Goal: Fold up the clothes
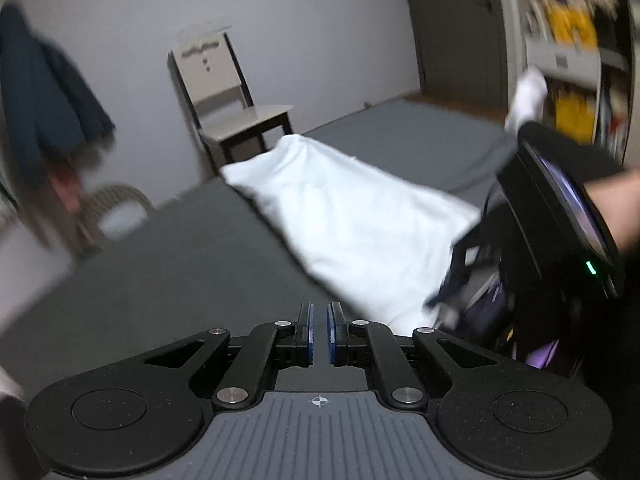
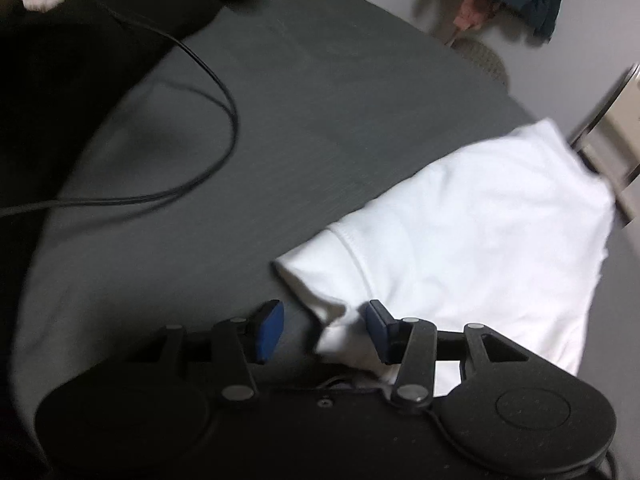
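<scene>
**Right jaws wide over the shirt's sleeve, left jaws nearly together and empty**

Right gripper (image 2: pixel 324 330): jaws spread wide, blue pads on either side of a bunched bit of white fabric. Fabric sits between them; can't tell whether either pad actually touches it. Not clamped.

Left gripper (image 1: pixel 320 334): jaws narrow, only a thin slit between the blue pads, nothing in it. Hangs over bare sheet, just left of the garment's near edge.

White T-shirt (image 2: pixel 472 232): lies flat on the dark grey bed sheet (image 2: pixel 300 128), folded into a long strip. The sleeve end with its seam points toward the right gripper. In the left wrist view the strip (image 1: pixel 348 212) runs diagonally away toward the far edge of the bed. Surface mostly smooth, slight rumpling at the sleeve.

Around it: a black cable (image 2: pixel 216 148) loops across the sheet well left of the shirt. A wooden chair (image 1: pixel 232 100) stands past the bed's far side. A dark jacket (image 1: pixel 44 92) hangs at far left.

Hard to read: both views are motion-blurred. The near end of the shirt is hidden by the right gripper's body in both views. Shelf contents at upper right of the left view are smeared yellow shapes, unidentifiable.
</scene>
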`<state>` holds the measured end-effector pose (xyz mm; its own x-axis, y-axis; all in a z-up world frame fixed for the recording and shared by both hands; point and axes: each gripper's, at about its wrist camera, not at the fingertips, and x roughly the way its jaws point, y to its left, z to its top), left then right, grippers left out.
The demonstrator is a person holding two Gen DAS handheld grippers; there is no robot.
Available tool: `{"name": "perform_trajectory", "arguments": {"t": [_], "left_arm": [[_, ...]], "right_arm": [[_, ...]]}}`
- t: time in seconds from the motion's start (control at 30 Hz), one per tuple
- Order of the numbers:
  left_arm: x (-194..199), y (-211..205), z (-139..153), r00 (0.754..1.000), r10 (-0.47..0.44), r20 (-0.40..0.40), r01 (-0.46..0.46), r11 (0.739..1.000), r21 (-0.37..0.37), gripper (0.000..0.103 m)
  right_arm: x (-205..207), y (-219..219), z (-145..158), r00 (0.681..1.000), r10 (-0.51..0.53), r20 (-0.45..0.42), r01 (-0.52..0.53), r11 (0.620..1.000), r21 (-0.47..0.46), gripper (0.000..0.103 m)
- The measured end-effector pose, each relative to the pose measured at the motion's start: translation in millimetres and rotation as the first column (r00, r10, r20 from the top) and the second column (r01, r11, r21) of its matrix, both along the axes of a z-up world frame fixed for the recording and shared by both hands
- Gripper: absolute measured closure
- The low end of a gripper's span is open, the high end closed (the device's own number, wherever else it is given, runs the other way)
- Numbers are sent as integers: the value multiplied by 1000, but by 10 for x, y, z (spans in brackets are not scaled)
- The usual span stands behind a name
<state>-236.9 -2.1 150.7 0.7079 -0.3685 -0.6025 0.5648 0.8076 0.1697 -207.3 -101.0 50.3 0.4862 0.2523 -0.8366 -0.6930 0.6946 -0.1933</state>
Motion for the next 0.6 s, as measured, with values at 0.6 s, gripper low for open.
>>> {"name": "perform_trajectory", "arguments": {"t": [0.6], "left_arm": [[1271, -869, -1344, 958, 41, -284, -125, 950, -285, 97]], "right_arm": [[2451, -919, 472, 927, -372, 40, 346, 894, 284, 62]]}}
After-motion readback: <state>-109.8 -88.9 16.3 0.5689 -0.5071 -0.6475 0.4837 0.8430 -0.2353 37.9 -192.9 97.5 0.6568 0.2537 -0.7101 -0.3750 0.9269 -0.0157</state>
